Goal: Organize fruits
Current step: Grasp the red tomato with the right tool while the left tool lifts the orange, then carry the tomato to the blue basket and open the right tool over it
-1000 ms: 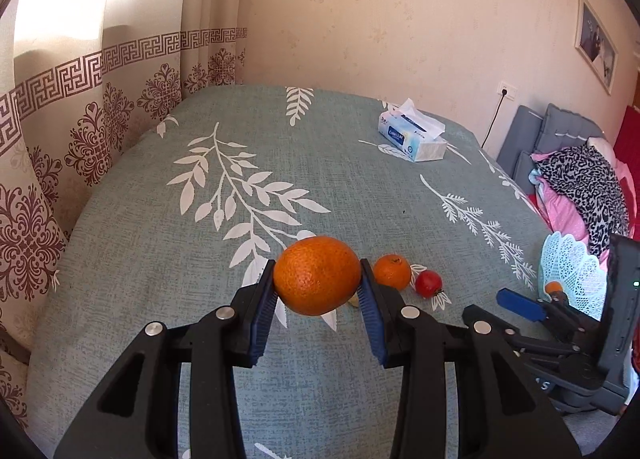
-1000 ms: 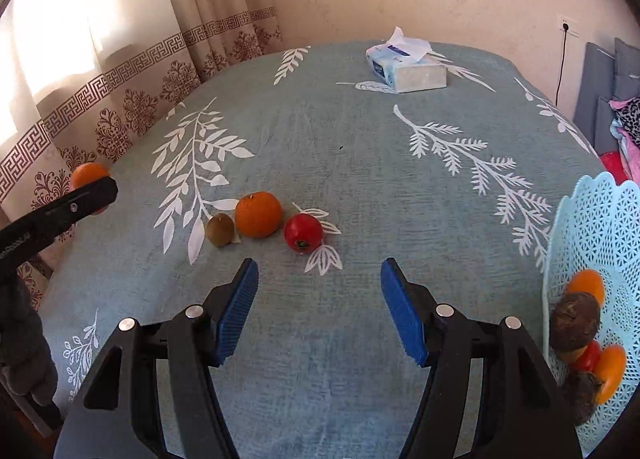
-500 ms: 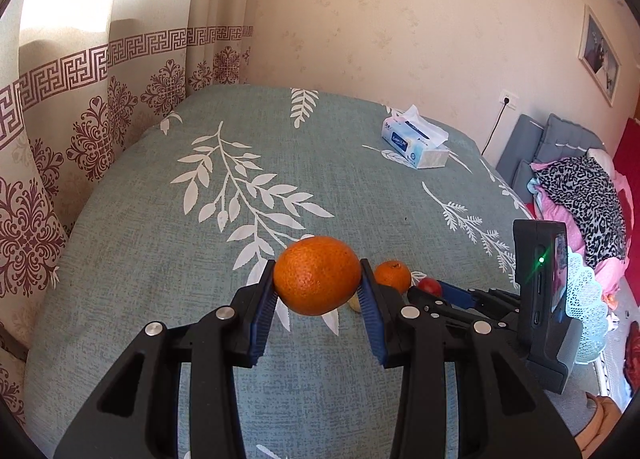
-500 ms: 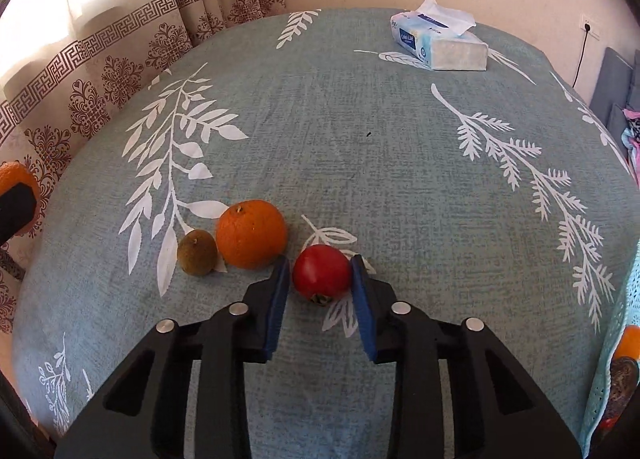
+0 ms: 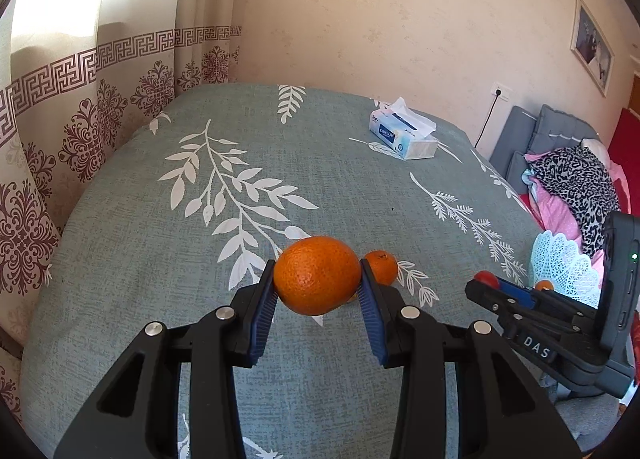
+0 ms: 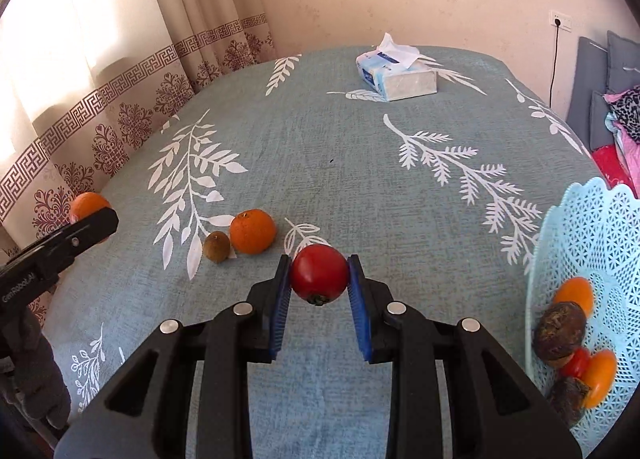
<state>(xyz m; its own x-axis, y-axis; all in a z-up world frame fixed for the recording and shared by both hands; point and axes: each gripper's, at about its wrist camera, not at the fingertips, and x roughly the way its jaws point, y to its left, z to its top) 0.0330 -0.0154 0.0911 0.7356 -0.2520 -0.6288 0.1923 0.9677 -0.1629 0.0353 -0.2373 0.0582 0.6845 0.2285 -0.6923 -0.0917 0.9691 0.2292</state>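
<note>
My left gripper (image 5: 318, 283) is shut on a large orange (image 5: 317, 274) and holds it above the table. My right gripper (image 6: 319, 279) is shut on a red tomato (image 6: 319, 273), lifted off the cloth; it also shows in the left wrist view (image 5: 486, 279). A second orange (image 6: 253, 231) and a brown kiwi (image 6: 216, 246) lie on the cloth to the left of the tomato. A pale blue lace basket (image 6: 576, 243) at the right edge holds several fruits (image 6: 560, 329). In the left wrist view the second orange (image 5: 382, 267) sits just past my fingers.
A round table with a grey-green leaf-print cloth (image 6: 340, 163). A tissue box (image 6: 396, 77) stands at the far side. Patterned curtains (image 6: 120, 99) hang on the left. A sofa with clothes (image 5: 572, 183) is on the right.
My right gripper moved in, shut on the tomato and lifted it off the cloth toward the right. My left gripper has kept holding the large orange and barely moved.
</note>
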